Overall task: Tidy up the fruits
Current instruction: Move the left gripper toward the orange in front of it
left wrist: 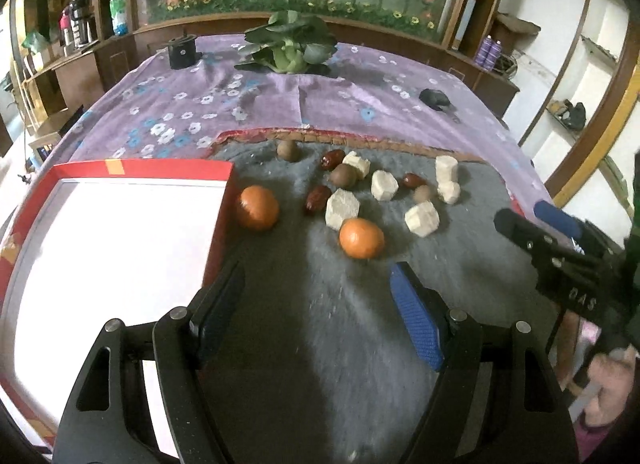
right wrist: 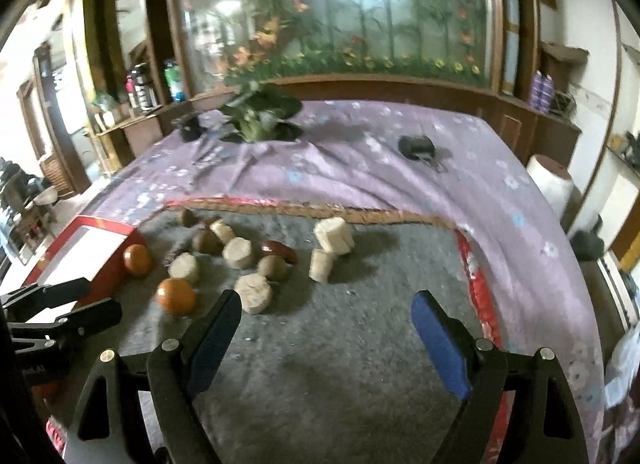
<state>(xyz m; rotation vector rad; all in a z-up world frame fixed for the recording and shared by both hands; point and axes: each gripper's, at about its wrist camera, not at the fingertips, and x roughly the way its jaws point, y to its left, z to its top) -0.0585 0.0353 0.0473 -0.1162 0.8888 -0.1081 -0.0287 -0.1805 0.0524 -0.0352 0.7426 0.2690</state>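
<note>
hovering left hand-held gripper (left wrist: 316, 304) released, right hand-held gripper (right wrist: 326, 328) released, 2 oranges (left wrist: 361, 238) beside red tray (left wrist: 218, 224)

Two round orange citrus fruits lying on grey mat: one (left wrist: 257, 207) touching side of red-rimmed white box (left wrist: 224, 200), other (left wrist: 361, 238) sitting nearer, apart. Three dark red glossy dates (left wrist: 332, 159) lying scattered among pale cream faceted chunks (left wrist: 342, 208). Three small brown round fruits (left wrist: 343, 175) resting in same cluster, one (left wrist: 288, 150) sitting by mat's far edge.
</note>
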